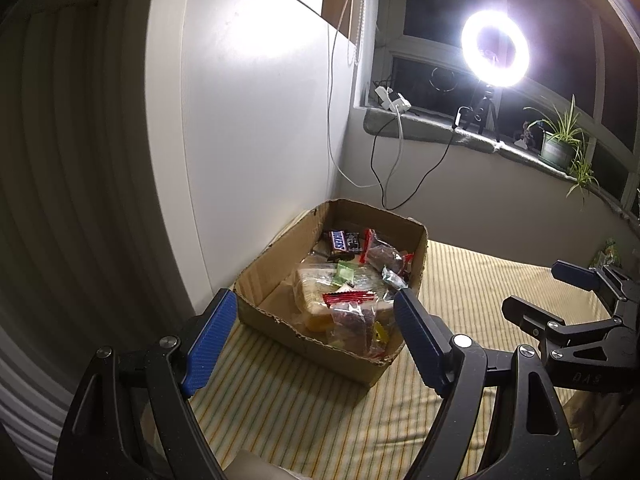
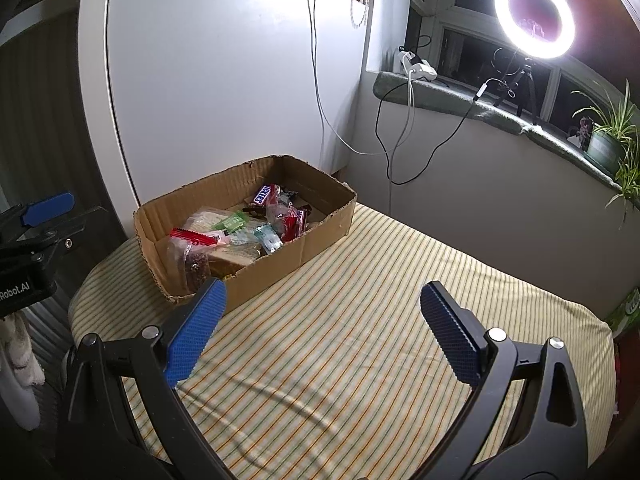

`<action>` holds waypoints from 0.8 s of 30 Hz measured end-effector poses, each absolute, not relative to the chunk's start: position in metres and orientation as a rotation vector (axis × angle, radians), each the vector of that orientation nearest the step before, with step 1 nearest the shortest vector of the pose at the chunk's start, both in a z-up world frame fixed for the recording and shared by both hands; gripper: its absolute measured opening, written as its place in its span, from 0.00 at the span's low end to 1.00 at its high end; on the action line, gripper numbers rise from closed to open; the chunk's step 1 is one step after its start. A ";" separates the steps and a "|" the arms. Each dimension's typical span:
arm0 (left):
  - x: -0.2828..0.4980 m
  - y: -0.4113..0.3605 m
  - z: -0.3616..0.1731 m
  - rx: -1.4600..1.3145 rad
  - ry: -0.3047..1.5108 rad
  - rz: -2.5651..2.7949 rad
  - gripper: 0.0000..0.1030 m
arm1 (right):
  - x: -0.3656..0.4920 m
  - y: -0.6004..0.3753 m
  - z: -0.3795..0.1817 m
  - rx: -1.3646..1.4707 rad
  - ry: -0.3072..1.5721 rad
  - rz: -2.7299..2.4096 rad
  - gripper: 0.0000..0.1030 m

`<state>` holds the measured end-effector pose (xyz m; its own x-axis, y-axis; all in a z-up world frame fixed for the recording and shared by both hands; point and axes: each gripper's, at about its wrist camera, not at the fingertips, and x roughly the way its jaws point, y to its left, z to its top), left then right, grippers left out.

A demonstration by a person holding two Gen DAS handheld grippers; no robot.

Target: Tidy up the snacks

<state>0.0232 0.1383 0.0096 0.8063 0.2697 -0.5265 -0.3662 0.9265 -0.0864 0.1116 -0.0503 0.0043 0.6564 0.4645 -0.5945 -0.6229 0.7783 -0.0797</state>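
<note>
A shallow cardboard box sits on a striped cloth by the white wall. Inside lie several snacks: a Snickers bar, a red wrapped bar, a green packet, clear bags of dark pieces and a wrapped sandwich. My left gripper stands open just before the box's near end, holding nothing. My right gripper is open over bare cloth to the box's right, and also shows in the left wrist view, the right gripper being empty there too.
The striped cloth covers a soft surface with free room to the box's right. A window sill carries a ring light on a tripod, a charger with hanging cables and a potted plant. A green package lies at the far right edge.
</note>
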 end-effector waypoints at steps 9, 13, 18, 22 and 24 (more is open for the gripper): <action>0.024 0.134 0.010 -0.181 0.533 0.334 0.79 | 0.107 -0.053 0.005 -0.292 0.584 0.626 0.97; 0.022 0.132 0.010 -0.179 0.534 0.332 0.79 | 0.104 -0.054 0.004 -0.294 0.584 0.626 0.97; 0.021 0.129 0.011 -0.173 0.529 0.328 0.79 | 0.101 -0.058 0.004 -0.292 0.583 0.621 0.97; 0.017 0.125 0.012 -0.167 0.511 0.320 0.79 | 0.097 -0.060 0.006 -0.290 0.581 0.616 0.97; 0.014 0.122 0.014 -0.155 0.502 0.321 0.79 | 0.095 -0.062 0.007 -0.287 0.579 0.615 0.97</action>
<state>0.0143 0.1224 0.0137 0.8278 0.2632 -0.4954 -0.3389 0.9384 -0.0677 0.0955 -0.0625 0.0071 0.6662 0.4585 -0.5881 -0.6143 0.7846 -0.0842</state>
